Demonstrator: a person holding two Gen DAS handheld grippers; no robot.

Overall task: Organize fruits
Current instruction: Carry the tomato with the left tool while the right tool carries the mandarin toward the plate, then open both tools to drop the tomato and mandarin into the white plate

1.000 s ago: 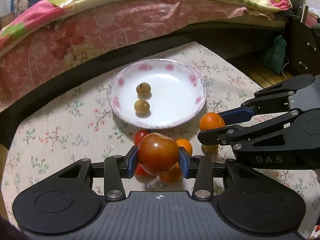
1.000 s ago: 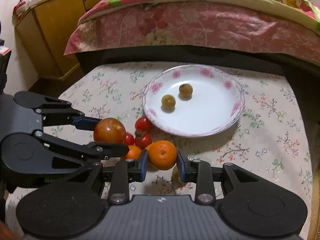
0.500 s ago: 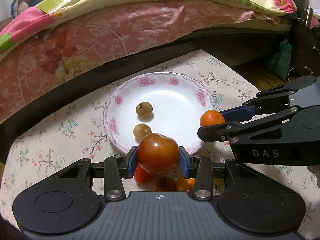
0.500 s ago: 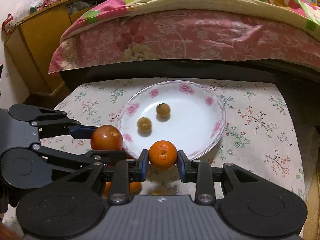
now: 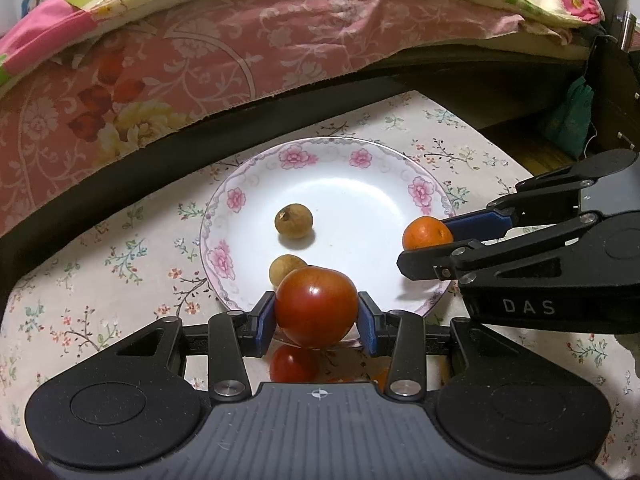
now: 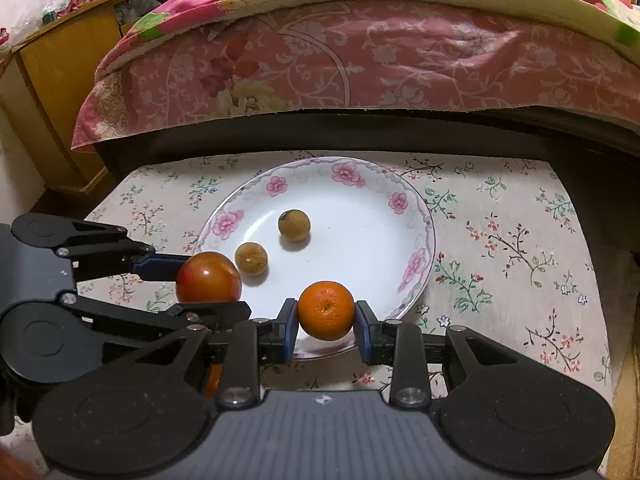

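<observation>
My left gripper (image 5: 317, 320) is shut on a large red tomato (image 5: 316, 306), held above the near rim of a white plate with pink flowers (image 5: 236, 200). My right gripper (image 6: 326, 322) is shut on a small orange (image 6: 327, 311), also over the plate's near rim (image 6: 416, 268). Two small brown round fruits (image 5: 293, 221) (image 5: 286, 268) lie inside the plate. The right gripper with the orange (image 5: 426, 233) shows at the right of the left wrist view. The left gripper with the tomato (image 6: 208, 283) shows at the left of the right wrist view. A smaller red tomato (image 5: 292, 364) lies on the cloth below my left fingers.
The plate stands on a floral tablecloth (image 6: 500, 240). A bed with a pink patterned cover (image 6: 360, 52) runs along the far side. A yellow wooden cabinet (image 6: 52, 92) stands at the far left, a dark dresser (image 5: 616, 92) at the far right.
Both grippers have carried their fruits forward from the pile on the cloth to above the plate's near rim. The pile has slipped mostly out of sight beneath the grippers.
</observation>
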